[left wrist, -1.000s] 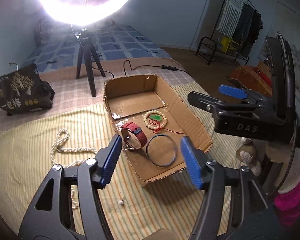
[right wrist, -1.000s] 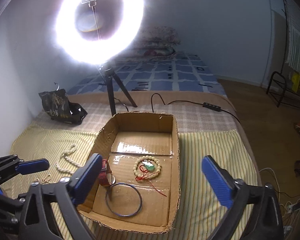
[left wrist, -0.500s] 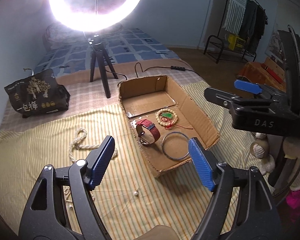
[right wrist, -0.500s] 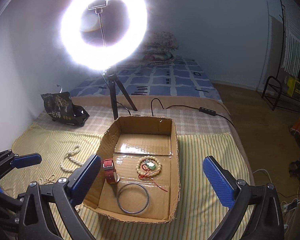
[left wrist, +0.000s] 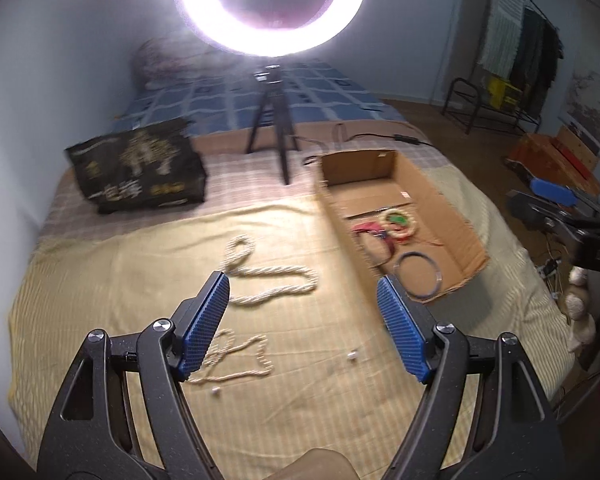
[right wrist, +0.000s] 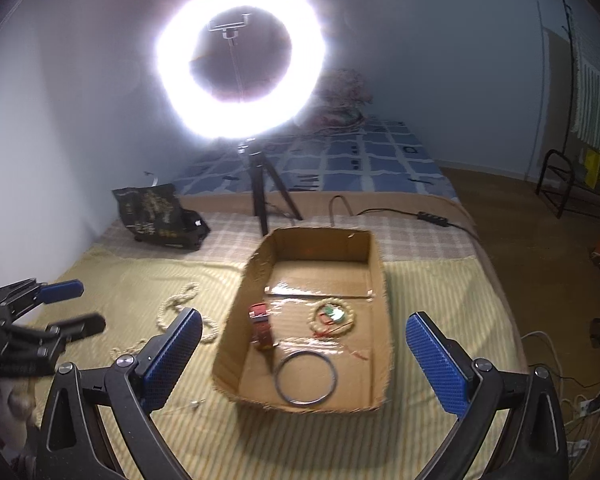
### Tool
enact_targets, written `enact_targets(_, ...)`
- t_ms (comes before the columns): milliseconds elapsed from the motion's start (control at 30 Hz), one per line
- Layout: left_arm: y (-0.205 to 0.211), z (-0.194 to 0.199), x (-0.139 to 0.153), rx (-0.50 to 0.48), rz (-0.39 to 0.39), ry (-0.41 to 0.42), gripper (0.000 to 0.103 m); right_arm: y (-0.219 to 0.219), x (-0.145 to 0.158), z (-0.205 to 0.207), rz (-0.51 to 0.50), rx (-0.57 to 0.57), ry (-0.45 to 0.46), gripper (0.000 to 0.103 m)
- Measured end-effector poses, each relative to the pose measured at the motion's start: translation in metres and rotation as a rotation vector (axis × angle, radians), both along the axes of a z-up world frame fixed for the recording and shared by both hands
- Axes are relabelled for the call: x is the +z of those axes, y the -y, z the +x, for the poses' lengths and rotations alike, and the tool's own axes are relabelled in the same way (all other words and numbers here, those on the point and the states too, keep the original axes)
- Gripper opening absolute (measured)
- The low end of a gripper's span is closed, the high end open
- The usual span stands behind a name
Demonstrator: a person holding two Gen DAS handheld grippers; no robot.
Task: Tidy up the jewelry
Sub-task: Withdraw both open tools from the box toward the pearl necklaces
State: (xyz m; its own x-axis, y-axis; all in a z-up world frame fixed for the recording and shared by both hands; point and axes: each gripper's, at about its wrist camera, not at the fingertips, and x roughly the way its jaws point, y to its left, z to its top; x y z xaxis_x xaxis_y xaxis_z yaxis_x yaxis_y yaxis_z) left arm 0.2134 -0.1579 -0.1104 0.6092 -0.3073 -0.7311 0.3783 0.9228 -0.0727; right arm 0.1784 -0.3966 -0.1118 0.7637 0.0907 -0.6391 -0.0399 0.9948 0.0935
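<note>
My left gripper (left wrist: pixel 302 278) is open and holds nothing; it hangs over the yellow striped cloth above a thick twisted cream necklace (left wrist: pixel 276 276). A thinner bead necklace (left wrist: pixel 236 364) and two loose pearls (left wrist: pixel 353 355) lie nearer to me. Off to the right, the cardboard box (left wrist: pixel 420 184) holds a red watch (left wrist: pixel 370 232), a cream bead bracelet (left wrist: pixel 400 220) and a metal bangle (left wrist: pixel 418 276). My right gripper (right wrist: pixel 304 316) stands wide open and empty above the box (right wrist: pixel 320 244), over the watch (right wrist: pixel 260 326), bracelet (right wrist: pixel 332 316) and bangle (right wrist: pixel 306 378).
A lit ring light (left wrist: pixel 270 0) on a black tripod stands behind the box. A black printed bag (left wrist: pixel 140 168) sits at the back left. A cable with a switch (right wrist: pixel 432 218) runs behind the box. The bed's edge drops off at the right, near a clothes rack (left wrist: pixel 500 92).
My left gripper has swung left, away from the box and over the necklaces, and its jaws have widened. My right gripper has drawn back a little from the box.
</note>
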Motion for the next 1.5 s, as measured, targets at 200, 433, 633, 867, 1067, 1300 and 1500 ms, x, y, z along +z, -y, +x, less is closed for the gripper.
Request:
enact_targets(200, -0.050, 0.003, -0.005, 0.075, 0.004, -0.013, 0.079, -0.023, -0.005, -0.008, -0.010, 0.053, -0.013, 0.103)
enact_targets(433, -0.107, 0.006, -0.021, 0.171, 0.005, -0.052, 0.079, -0.050, -0.024, -0.024, -0.028, 0.132, -0.049, 0.103)
enact_targets(633, -0.134, 0.006, -0.039, 0.209, -0.012, -0.097, 0.079, -0.074, -0.048, -0.040, -0.069, 0.190, -0.085, 0.103)
enact_targets(867, -0.130, 0.007, -0.071, 0.174, -0.046, -0.181, 0.078, -0.093, -0.084, -0.042, -0.050, 0.231, -0.161, 0.094)
enact_targets(1067, -0.122, 0.004, -0.088, 0.134, -0.085, -0.233, 0.078, -0.108, -0.109, -0.036, -0.054, 0.266, -0.214, 0.080)
enact_targets(1300, -0.117, 0.004, -0.113, 0.115, -0.078, -0.288, 0.069, -0.118, -0.129, -0.023, -0.048, 0.273, -0.258, 0.068)
enact_targets(1500, -0.107, 0.015, -0.122, 0.089, -0.064, -0.304, 0.069, -0.125, -0.142, -0.013, -0.038, 0.272, -0.280, 0.060)
